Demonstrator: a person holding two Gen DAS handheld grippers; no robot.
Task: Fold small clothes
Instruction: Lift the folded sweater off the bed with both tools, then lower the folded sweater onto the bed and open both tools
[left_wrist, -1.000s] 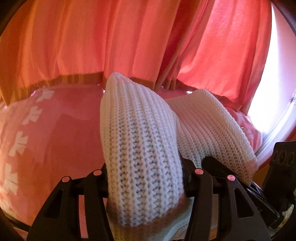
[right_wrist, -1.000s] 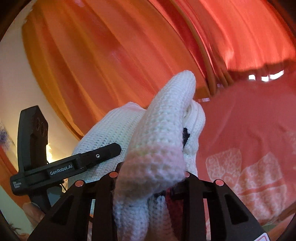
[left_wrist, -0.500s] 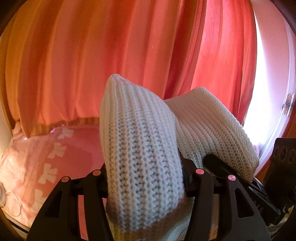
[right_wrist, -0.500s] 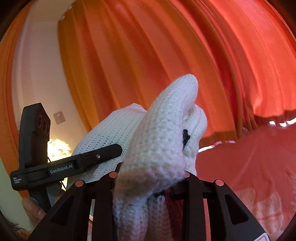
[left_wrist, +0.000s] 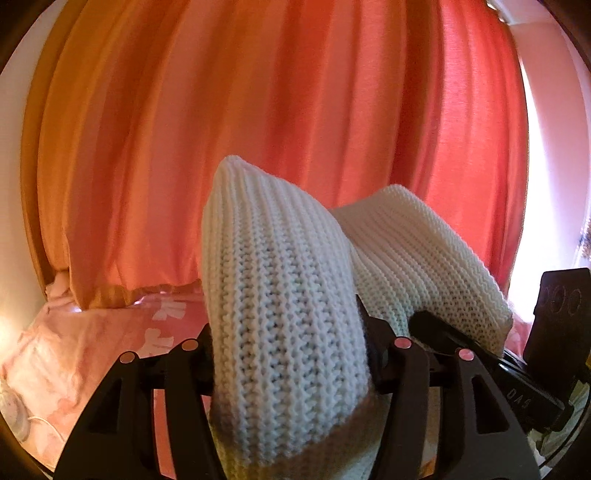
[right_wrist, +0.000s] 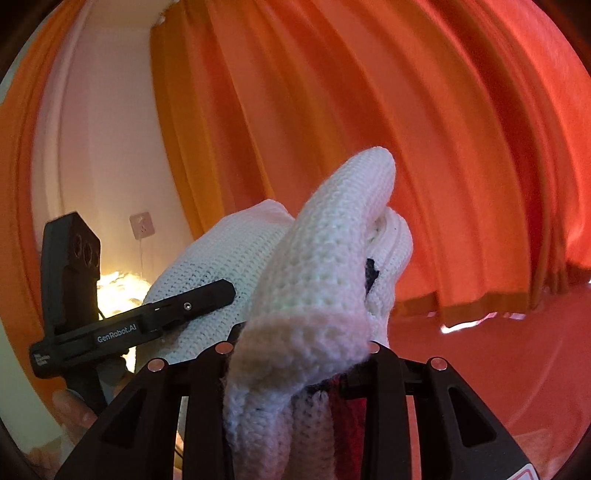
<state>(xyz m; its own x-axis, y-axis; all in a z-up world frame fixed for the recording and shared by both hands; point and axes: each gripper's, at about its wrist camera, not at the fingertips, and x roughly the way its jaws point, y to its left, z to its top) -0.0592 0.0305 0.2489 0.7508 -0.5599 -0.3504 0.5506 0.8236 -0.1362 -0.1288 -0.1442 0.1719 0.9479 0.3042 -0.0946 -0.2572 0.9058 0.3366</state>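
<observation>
A white knitted garment (left_wrist: 288, 302) with a tan band along its hem bulges up between the fingers of my left gripper (left_wrist: 291, 354), which is shut on it. Its other part stretches to the right (left_wrist: 424, 266) toward my right gripper's body (left_wrist: 554, 332). In the right wrist view the same white knit (right_wrist: 325, 288) is clamped in my right gripper (right_wrist: 299, 354), shut on it, with a bit of red and dark fabric below. The left gripper (right_wrist: 129, 325) shows at the left, held by a hand. The garment is held up in the air.
Orange-red curtains (left_wrist: 277, 129) fill the background in both views. A bed with a pink patterned sheet (left_wrist: 110, 350) lies below. A wall socket (right_wrist: 142, 223) and a glowing lamp (right_wrist: 118, 291) are at the left of the right wrist view.
Both grippers have risen and tilted upward with the knit still clamped. The bed has dropped lower in both views and more curtain shows.
</observation>
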